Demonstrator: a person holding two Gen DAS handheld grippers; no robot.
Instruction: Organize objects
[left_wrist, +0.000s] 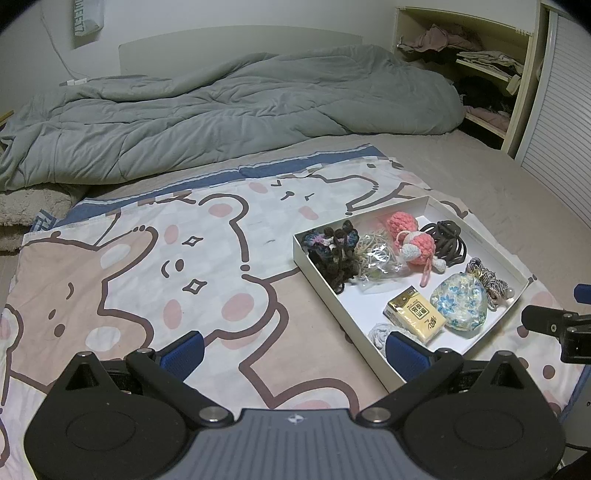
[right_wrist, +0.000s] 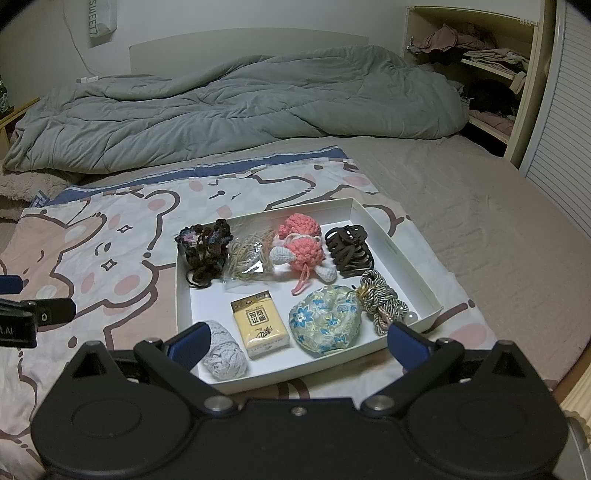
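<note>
A shallow white box (right_wrist: 410, 258) (left_wrist: 321, 280) lies on the cartoon-print cloth (left_wrist: 166, 258). It holds dark scrunchies (right_wrist: 205, 251), a bag of hair ties (right_wrist: 249, 260), a pink crochet toy (right_wrist: 303, 247), a brown hair claw (right_wrist: 349, 251), a twisted cord (right_wrist: 382, 299), a floral pouch (right_wrist: 325, 319), a yellow tissue pack (right_wrist: 258, 323) and a grey knit piece (right_wrist: 223, 350). My right gripper (right_wrist: 295, 341) is open and empty over the box's near edge. My left gripper (left_wrist: 295, 354) is open and empty, left of the box's near corner.
A grey duvet (right_wrist: 240, 110) is bunched across the far side of the bed. An open shelf with clothes (right_wrist: 480, 66) stands at the back right beside a slatted door (right_wrist: 565, 147). Bare beige sheet (right_wrist: 461, 206) lies right of the cloth.
</note>
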